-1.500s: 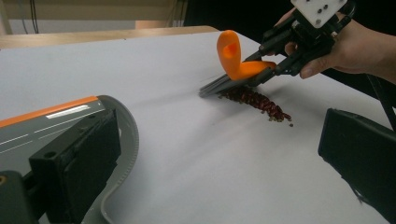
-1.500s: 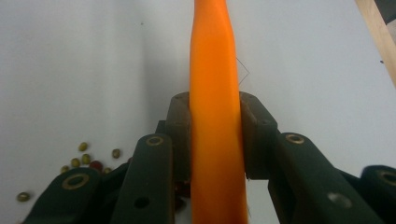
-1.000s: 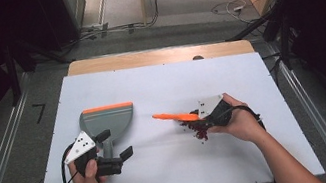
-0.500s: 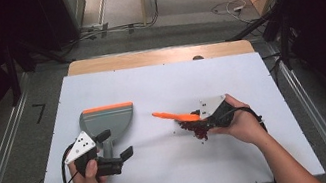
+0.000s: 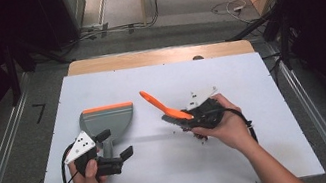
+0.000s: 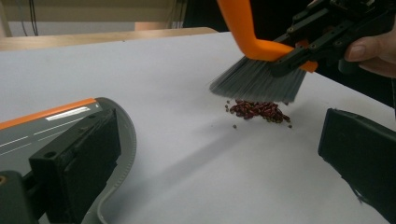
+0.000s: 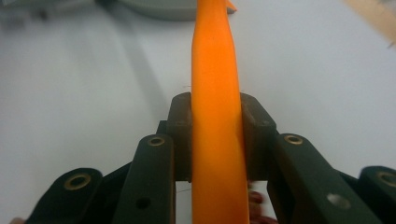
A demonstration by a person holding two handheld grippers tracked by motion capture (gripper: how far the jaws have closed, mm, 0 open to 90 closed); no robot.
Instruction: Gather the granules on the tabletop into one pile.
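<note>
White tabletop (image 5: 273,153) carries everything here, and nearly all of the sweeping job looks still ahead.

Largest of the tools is the grey dustpan (image 5: 107,119) with its orange lip, lying flat on the table just ahead of the left gripper (image 5: 117,144). In the left gripper view the dustpan (image 6: 56,121) sits beside and under the near jaw, while the far jaw stands well off to the other side; those fingers are spread with nothing between them, so the pan is not yet picked up or steadied.

Next comes the orange-handled brush (image 5: 164,107). The right gripper (image 5: 187,118) has its fingers pinched on the brush handle (image 7: 217,121), one pad on each flat side, a firm-looking hold. From the left gripper view the grey bristles (image 6: 257,84) hang just above the table, tilted, not touching it.

Smallest is the little heap of dark red beans (image 6: 259,110), directly beneath the bristles and just below the right gripper's fingers; a few stray grains lie beside the heap. The beans (image 5: 198,135) are well apart from the dustpan's lip.

My judgement: the brush is in hand and the beans are gathered, but none have reached the pan. What is left is to place the pan close to the heap and sweep the beans across the lip.
</note>
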